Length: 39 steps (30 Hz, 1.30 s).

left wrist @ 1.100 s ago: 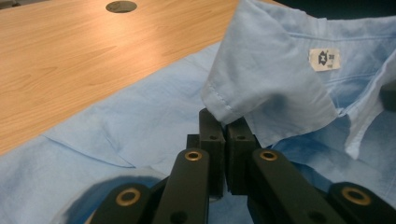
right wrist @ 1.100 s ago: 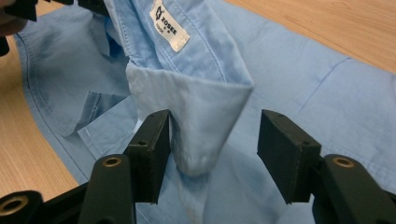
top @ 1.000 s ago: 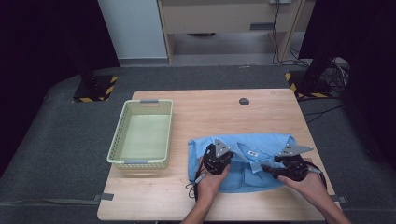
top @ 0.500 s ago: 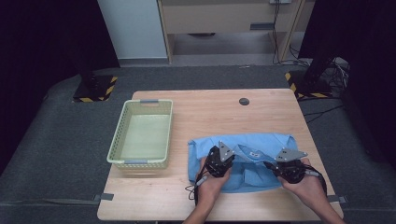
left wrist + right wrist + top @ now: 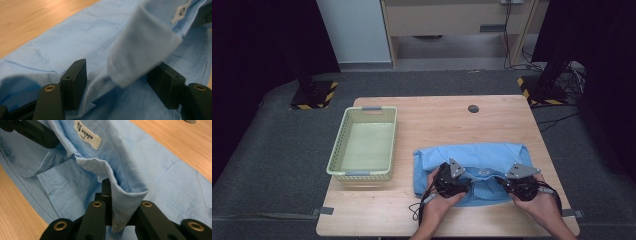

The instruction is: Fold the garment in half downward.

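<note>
Right gripper view: collar [image 5: 120, 187] of the blue shirt [image 5: 477, 160] is pinched by the right gripper [image 5: 112, 220]; left gripper [image 5: 120, 82] is spread wide around a collar flap. Shirt lies at the table's [image 5: 437, 120] near edge. Collar-straightening step; left jaws closing judged next.

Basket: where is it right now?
In the high view the pale green basket sits on the left half of the table, apart from the blue shirt lying to its right, and looks empty.
</note>
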Each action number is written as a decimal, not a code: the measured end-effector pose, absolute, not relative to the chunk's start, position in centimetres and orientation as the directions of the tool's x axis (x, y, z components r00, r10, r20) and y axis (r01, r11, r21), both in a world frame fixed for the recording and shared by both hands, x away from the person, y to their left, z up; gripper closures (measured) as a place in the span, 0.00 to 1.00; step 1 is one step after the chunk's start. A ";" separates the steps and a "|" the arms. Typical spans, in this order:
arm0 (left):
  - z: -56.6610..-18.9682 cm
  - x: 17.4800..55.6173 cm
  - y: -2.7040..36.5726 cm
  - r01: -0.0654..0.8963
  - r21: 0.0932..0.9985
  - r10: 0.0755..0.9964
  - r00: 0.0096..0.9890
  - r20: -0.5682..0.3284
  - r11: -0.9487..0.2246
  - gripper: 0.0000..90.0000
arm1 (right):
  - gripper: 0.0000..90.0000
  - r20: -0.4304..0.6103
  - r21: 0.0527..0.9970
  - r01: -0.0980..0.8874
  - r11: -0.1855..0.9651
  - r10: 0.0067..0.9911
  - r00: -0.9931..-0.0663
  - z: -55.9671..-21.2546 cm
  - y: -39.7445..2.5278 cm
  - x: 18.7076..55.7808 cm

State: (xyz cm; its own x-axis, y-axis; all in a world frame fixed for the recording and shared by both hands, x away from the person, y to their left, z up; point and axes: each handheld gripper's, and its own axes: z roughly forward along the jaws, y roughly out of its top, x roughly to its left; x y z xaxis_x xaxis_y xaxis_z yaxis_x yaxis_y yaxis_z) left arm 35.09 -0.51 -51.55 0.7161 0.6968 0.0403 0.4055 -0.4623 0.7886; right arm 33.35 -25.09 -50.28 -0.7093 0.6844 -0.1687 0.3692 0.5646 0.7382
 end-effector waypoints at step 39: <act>-51.4 29.8 -1.0 0.405 0.721 0.662 0.743 0.098 -0.562 0.33 | 0.34 -0.092 0.706 0.410 0.578 0.648 -0.756 -49.7 -25.6 29.6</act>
